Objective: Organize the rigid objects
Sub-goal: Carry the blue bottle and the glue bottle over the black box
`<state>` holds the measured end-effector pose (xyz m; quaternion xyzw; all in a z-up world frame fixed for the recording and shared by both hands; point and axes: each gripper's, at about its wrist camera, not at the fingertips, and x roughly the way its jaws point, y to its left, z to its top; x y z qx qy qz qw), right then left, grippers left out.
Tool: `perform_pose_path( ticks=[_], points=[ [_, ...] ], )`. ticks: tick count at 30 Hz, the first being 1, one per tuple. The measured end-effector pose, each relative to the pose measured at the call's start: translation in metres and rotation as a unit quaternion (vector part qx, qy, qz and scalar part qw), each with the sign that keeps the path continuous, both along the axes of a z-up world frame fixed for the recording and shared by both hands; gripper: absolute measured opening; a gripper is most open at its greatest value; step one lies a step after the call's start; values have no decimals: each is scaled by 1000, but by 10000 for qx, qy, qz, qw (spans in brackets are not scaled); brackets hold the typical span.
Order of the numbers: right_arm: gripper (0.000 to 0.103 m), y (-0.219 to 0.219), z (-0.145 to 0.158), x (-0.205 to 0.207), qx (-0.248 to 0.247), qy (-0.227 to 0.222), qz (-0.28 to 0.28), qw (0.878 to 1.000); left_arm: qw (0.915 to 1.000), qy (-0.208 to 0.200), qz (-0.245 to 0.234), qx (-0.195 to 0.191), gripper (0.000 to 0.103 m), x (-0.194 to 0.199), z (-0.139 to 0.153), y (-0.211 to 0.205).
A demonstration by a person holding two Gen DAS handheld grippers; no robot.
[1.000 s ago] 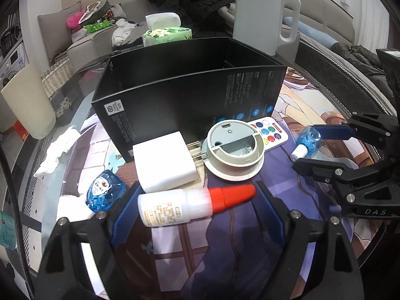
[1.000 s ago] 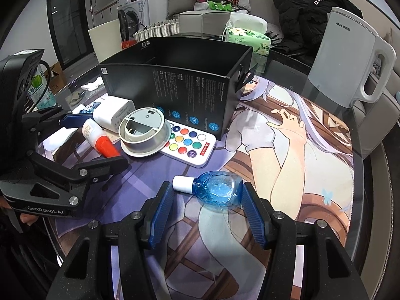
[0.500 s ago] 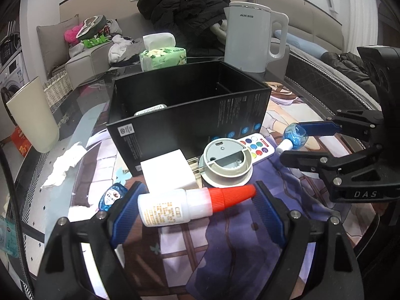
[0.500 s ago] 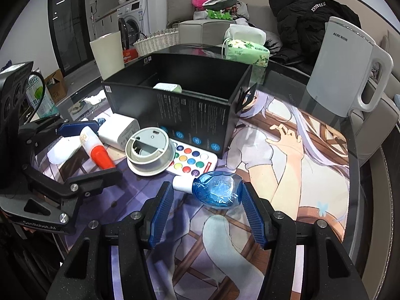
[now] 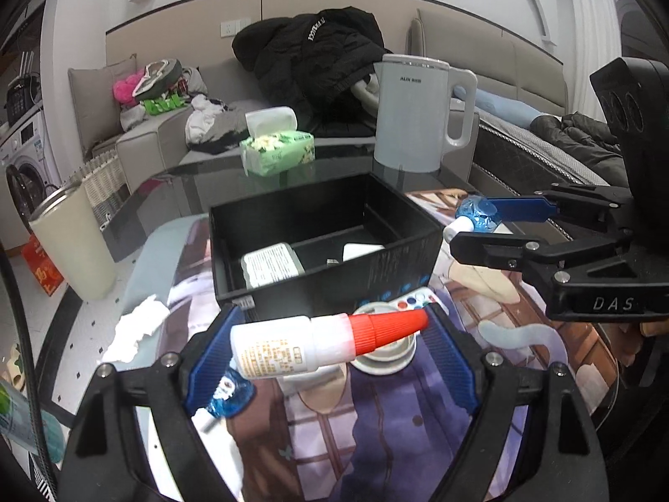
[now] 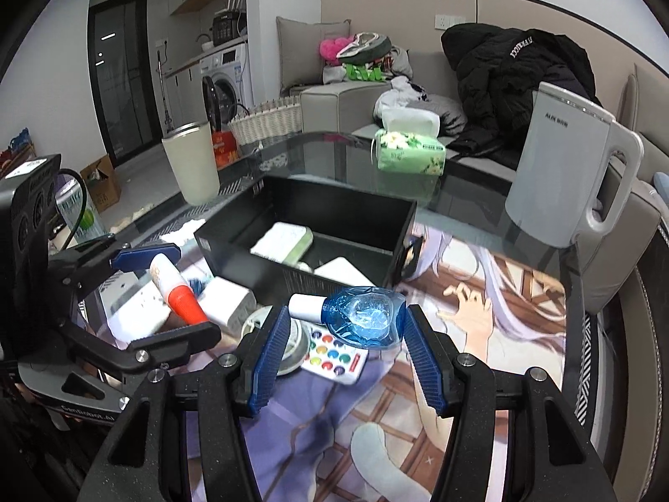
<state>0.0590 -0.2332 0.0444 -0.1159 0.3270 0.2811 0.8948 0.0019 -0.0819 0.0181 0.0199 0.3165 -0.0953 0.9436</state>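
My left gripper (image 5: 330,343) is shut on a white glue bottle with a red cap (image 5: 309,345), held sideways above the mat; it also shows in the right wrist view (image 6: 173,282). My right gripper (image 6: 343,334) is shut on a blue bottle with a white cap (image 6: 359,318), held in the air near the box's right corner; it also shows in the left wrist view (image 5: 474,215). The black divided box (image 5: 317,288) stands ahead and holds a white-labelled item (image 5: 274,265) and a white block (image 5: 361,251).
On the mat lie a round grey-white holder (image 5: 384,355), a remote with coloured buttons (image 6: 334,353), a white adapter (image 6: 230,305) and a second blue bottle (image 5: 228,393). A white kettle (image 5: 418,113), a tissue pack (image 5: 276,150) and a cream cup (image 5: 71,242) stand behind and beside the box.
Both grippers have risen with their bottles, lifting them off the mat. The box's inside has come into view from above.
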Motion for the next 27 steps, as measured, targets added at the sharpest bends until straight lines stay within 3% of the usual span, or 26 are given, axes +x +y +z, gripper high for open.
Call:
perform_pose_path(
  ticks=[11, 27],
  points=[
    [57, 17, 23, 17, 226, -130, 43, 9997, 9997, -210, 123, -86, 86, 22, 25, 15],
    [57, 30, 17, 55, 173, -47, -93, 9998, 9993, -206, 253, -173, 86, 74, 31, 30]
  ],
)
